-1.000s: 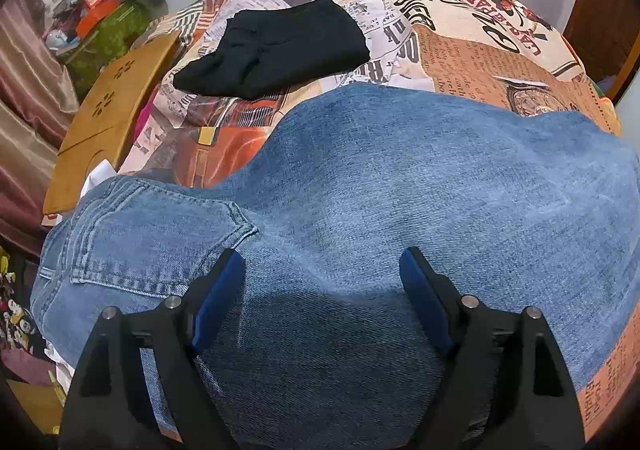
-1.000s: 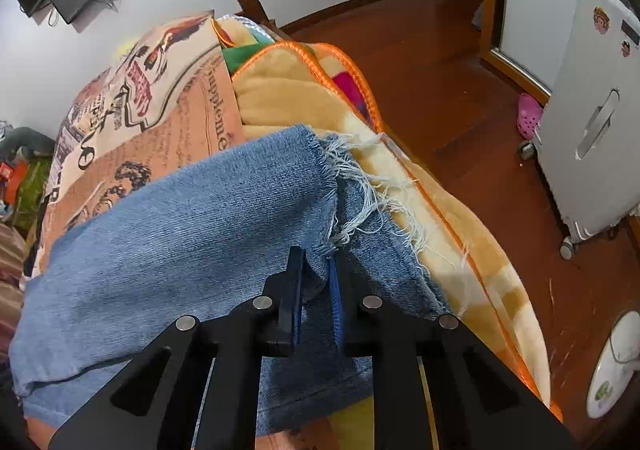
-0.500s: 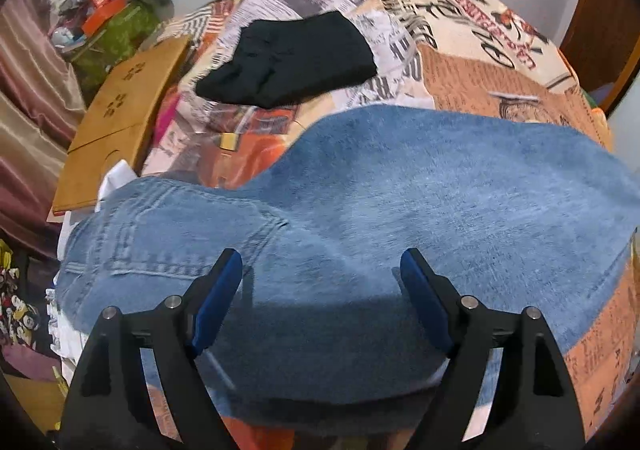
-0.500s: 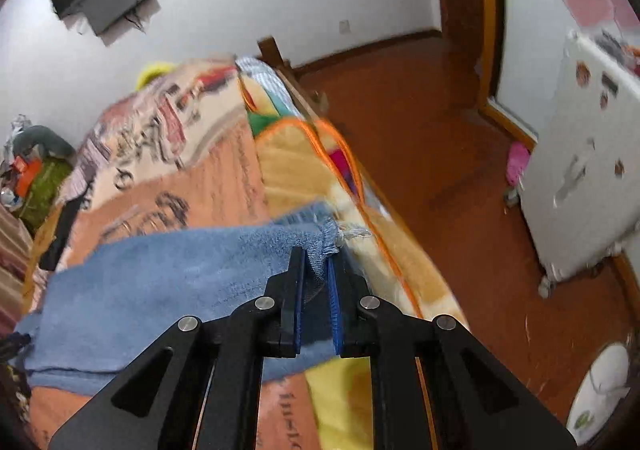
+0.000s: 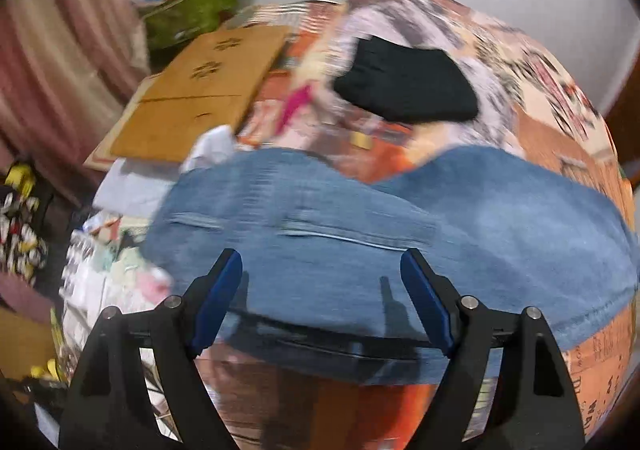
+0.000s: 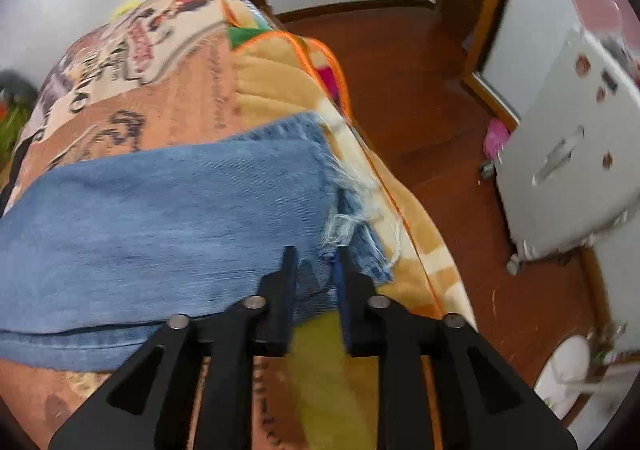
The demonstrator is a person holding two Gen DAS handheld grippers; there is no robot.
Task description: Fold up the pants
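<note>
While the left claw (image 5: 321, 300) hangs spread wide with nothing between its 2 blue pads, the jeans (image 5: 360, 242) now sit lower and farther ahead of it than a second ago; earlier denim filled the gap between the fingers, and now the folded near edge lies just past the tips, with printed bedcover (image 5: 560, 130) showing below it. Ahead and left of this claw lies 1 wooden board (image 5: 200, 98); ahead and right, well beyond the denim, rests 1 black garment (image 5: 408, 86). The view is blurred.

Over at the right claw (image 6: 316, 270), the jaws have just been opening: a second ago they were pressed together on the frayed hem (image 6: 344, 226), and now a narrow gap shows, with a fold of denim sitting between the fingers, though whether the pads touch it I cannot tell. 1 pair of jeans stretches left from this claw across the bed; 1 white appliance (image 6: 560, 154) stands far to its right on the wooden floor (image 6: 420, 90).
</note>
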